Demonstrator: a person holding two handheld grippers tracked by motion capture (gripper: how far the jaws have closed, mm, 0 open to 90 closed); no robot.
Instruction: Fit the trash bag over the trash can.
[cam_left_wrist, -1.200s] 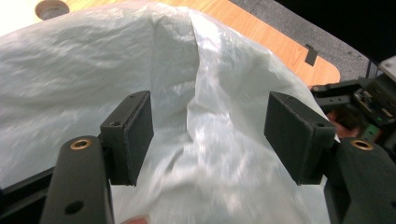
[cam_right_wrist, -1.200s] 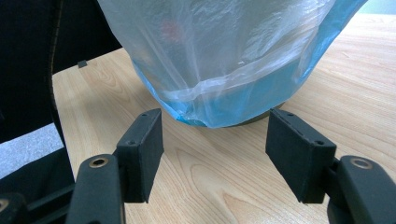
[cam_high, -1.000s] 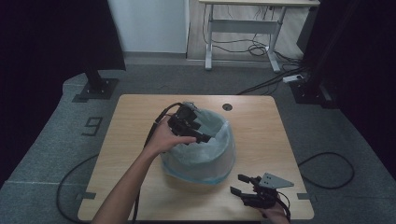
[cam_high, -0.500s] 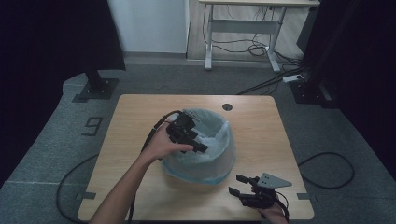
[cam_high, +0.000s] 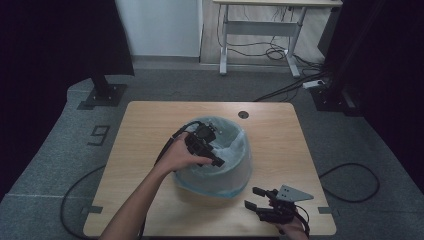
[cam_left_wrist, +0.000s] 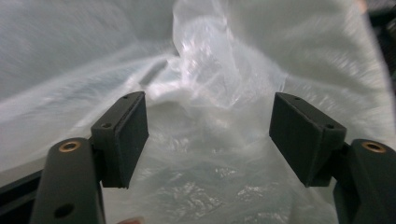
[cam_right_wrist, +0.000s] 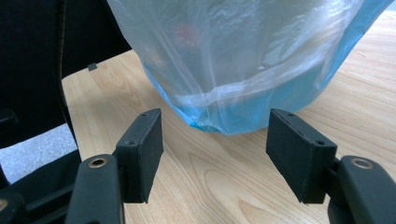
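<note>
Plastic, thin and see-through, lines a round blue bin (cam_high: 220, 175) in the middle of the light wooden surface (cam_high: 150, 130). The left gripper (cam_high: 212, 156) reaches into the bin's mouth, its jaws apart around crinkly bag folds (cam_left_wrist: 205, 107), pinching nothing yet. The right gripper (cam_high: 257, 202) waits near the bin's base, jaws apart and empty. I think it should press the bag down gently, so it does not tear.

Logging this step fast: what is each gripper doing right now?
Left gripper: open, jaws apart inside the plastic bag, holding nothing.
Right gripper: open, empty, resting on the table beside the bag.
</note>
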